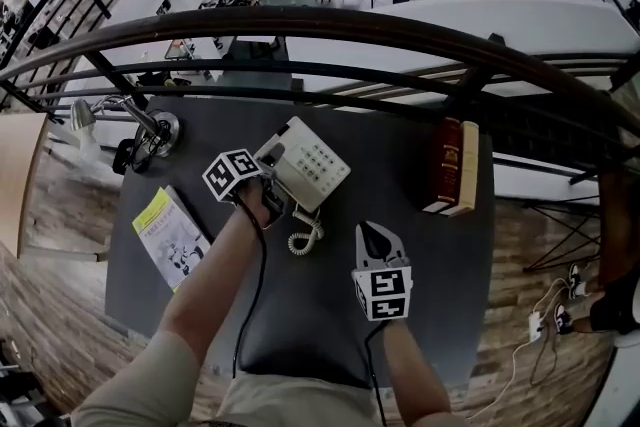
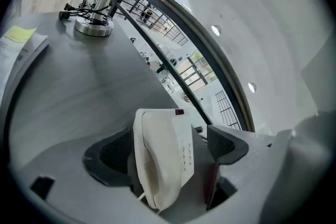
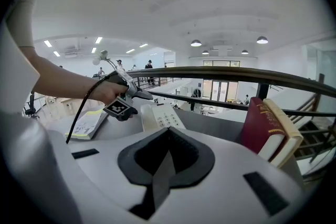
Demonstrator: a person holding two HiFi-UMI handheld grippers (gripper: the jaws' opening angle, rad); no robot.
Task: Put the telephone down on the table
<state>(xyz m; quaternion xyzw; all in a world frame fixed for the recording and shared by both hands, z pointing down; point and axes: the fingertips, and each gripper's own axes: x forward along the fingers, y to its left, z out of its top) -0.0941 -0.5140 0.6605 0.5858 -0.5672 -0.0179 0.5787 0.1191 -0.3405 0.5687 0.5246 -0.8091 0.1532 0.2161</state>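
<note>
A dark grey rectangular table (image 1: pixel 300 315) stands against a curved dark metal railing (image 1: pixel 330 27). The cream push-button telephone (image 1: pixel 308 165) is near the table's back middle, tilted. I cannot tell whether its far edge touches the tabletop. Two upright hardback books (image 1: pixel 452 165), one dark red, stand at the right back edge, well apart from the telephone. A yellow-and-white booklet (image 1: pixel 170 237) lies flat at the left. A chrome desk lamp (image 1: pixel 160 130) with a round base sits at the back left corner. The left gripper (image 2: pixel 169 138) has its jaws narrowed around the telephone's handset side, holding it. The right gripper (image 1: pixel 372 237) hovers over the table's middle, its jaws pressed together with nothing between them. The telephone's white coiled cord (image 1: pixel 303 237) lies on the table between the two grippers.
</note>
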